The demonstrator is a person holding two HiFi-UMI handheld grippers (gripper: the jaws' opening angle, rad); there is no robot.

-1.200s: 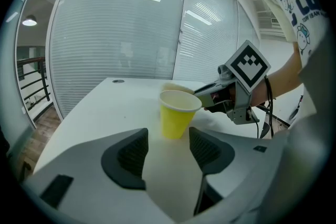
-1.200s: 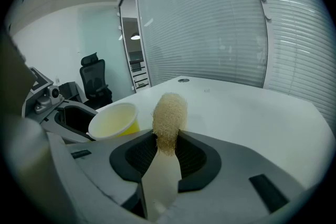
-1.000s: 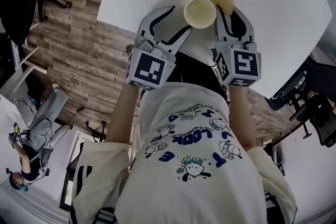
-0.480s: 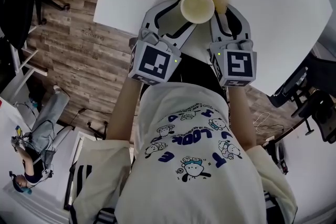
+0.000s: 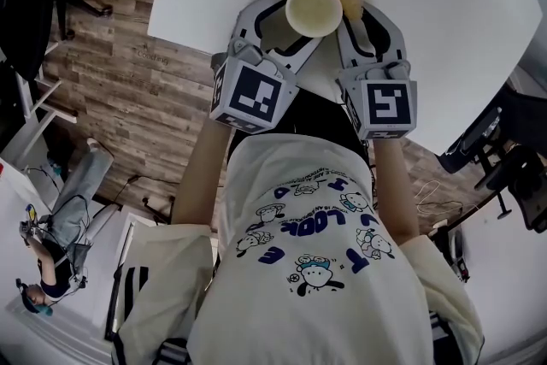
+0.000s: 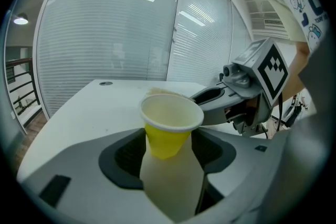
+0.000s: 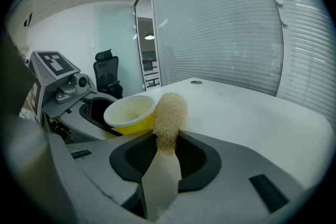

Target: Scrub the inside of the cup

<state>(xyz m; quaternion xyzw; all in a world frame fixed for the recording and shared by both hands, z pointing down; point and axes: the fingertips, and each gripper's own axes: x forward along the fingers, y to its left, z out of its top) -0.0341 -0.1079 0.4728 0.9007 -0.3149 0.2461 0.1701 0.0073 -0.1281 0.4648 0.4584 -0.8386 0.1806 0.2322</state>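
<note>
step: likely lining up, loofah (image 7: 170, 113) just beside cup (image 6: 170, 115), not inside
left gripper (image 6: 168, 139): wide grip on cup over table (image 5: 427, 30), jaws just opening slightly
right gripper (image 7: 168, 150): narrow, clamps loofah
next: tip loofah into cup mouth

The cup (image 6: 167, 134) looks like matt paper; the scrubber (image 7: 169, 113) is rough and fibrous; the surface (image 5: 427, 4) is smooth; the floor (image 5: 128, 81) is grained wood.

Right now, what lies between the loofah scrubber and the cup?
Nothing. The loofah scrubber stands right beside the cup, outside its rim, with no other thing between them. The right gripper view shows this best, and the head view agrees.
</note>
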